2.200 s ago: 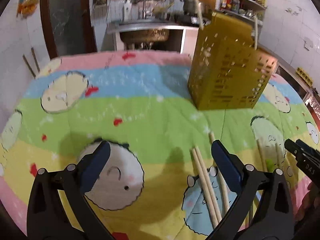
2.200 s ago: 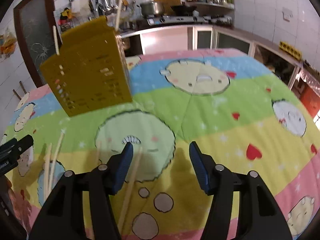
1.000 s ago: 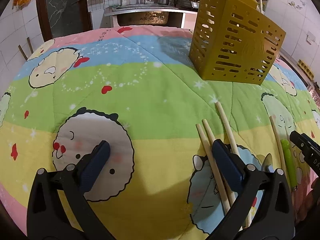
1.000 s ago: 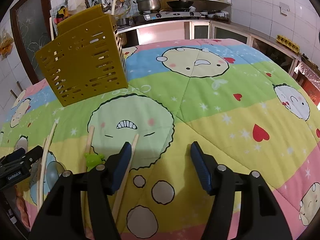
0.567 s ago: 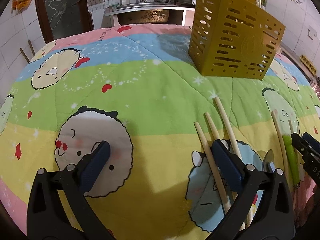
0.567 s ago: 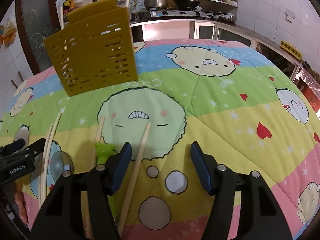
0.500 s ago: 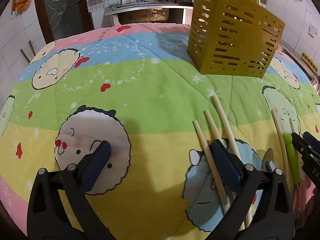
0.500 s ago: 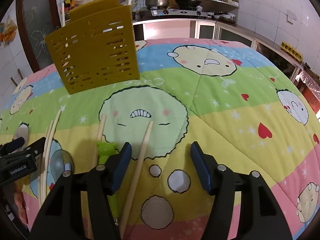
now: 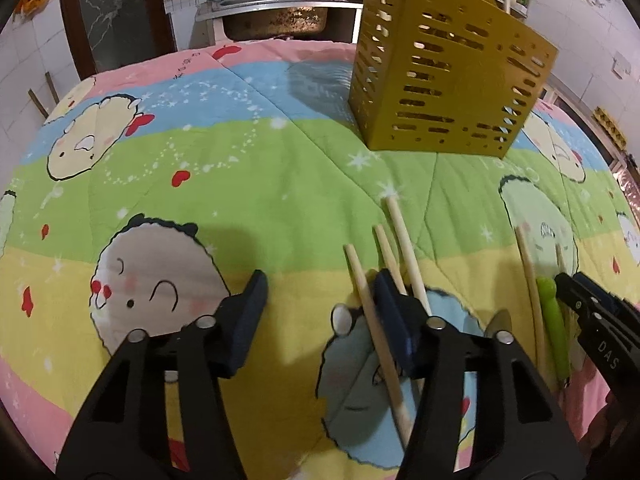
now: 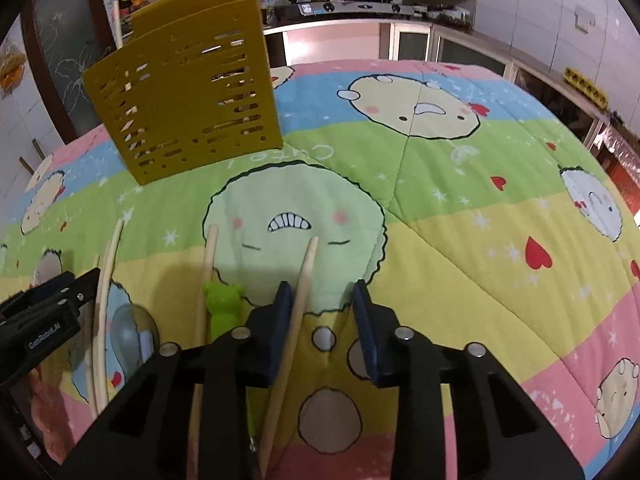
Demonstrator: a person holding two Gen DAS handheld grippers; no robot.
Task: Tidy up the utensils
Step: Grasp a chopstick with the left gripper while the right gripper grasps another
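Note:
A yellow slotted utensil holder (image 9: 448, 84) stands on the cartoon quilt (image 9: 248, 184), also in the right wrist view (image 10: 188, 100), with chopsticks poking from its top. My left gripper (image 9: 320, 300) is open low over the quilt; three wooden chopsticks (image 9: 374, 320) lie by its right finger. My right gripper (image 10: 320, 304) is open, narrowed, with one chopstick (image 10: 298, 300) lying between its fingers near the left finger. A green-handled spoon (image 10: 222, 304) and another chopstick (image 10: 206, 276) lie left of it. The right gripper shows at the left view's right edge (image 9: 592, 312).
Two more chopsticks (image 10: 106, 280) lie at the left of the right wrist view beside the left gripper's body (image 10: 40, 316). A sink counter (image 9: 280, 4) and a stove counter (image 10: 352, 12) stand behind the quilt-covered table. A dark door (image 9: 116, 12) is at back left.
Both grippers moved lower and forward toward the utensils. The right gripper's jaws narrowed around a chopstick; the left gripper's jaws also came closer together, its right finger now beside the three chopsticks.

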